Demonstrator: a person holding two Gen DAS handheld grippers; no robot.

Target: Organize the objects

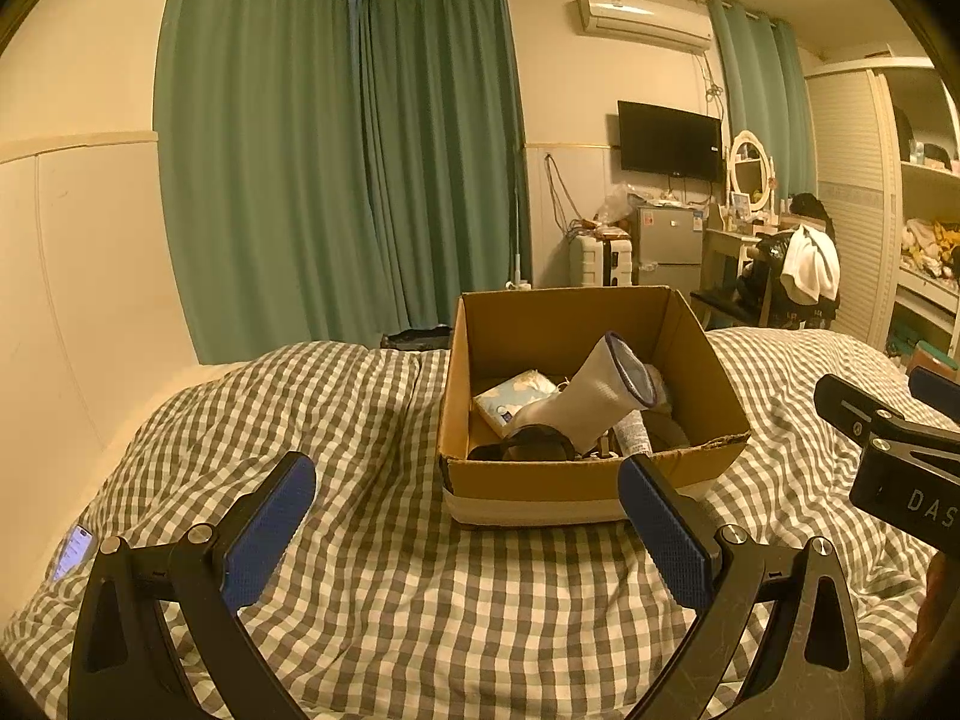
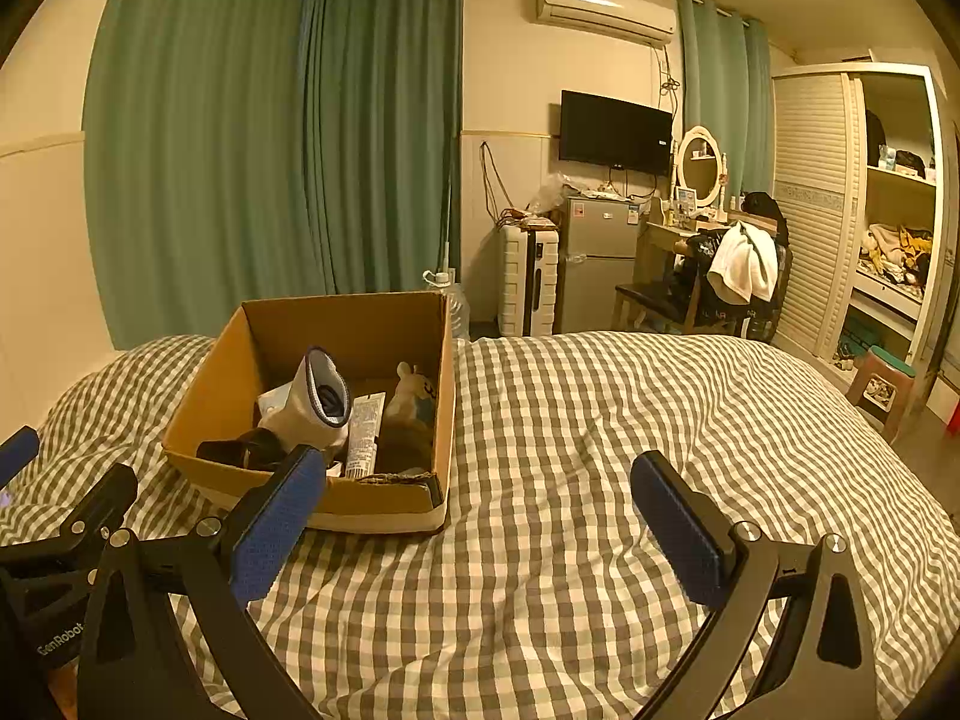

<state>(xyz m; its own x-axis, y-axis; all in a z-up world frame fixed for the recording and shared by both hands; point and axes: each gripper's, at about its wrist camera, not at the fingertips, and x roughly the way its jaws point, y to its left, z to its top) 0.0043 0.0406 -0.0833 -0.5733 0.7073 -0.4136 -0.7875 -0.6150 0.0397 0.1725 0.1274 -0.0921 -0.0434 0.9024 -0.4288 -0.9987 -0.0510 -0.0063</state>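
Observation:
An open cardboard box (image 1: 540,483) stands on the checked bedspread (image 1: 372,576); it also shows in the right wrist view (image 2: 210,396). Inside lie a white sock (image 1: 600,393), a tissue packet (image 1: 516,399), a white tube (image 2: 366,432), a dark strap-like item (image 1: 528,447) and a small plush rabbit (image 2: 411,393). My left gripper (image 1: 468,534) is open and empty, just in front of the box. My right gripper (image 2: 480,516) is open and empty, over bare bedspread (image 2: 570,480) right of the box. Part of the right gripper shows at the right edge of the left wrist view (image 1: 888,450).
A phone (image 1: 72,549) lies on the bed at far left. Beyond the bed are green curtains (image 1: 336,150), a white suitcase (image 2: 528,279), a small fridge (image 2: 600,252), a chair with clothes (image 2: 738,270), a wardrobe (image 2: 870,210) and a stool (image 2: 882,384).

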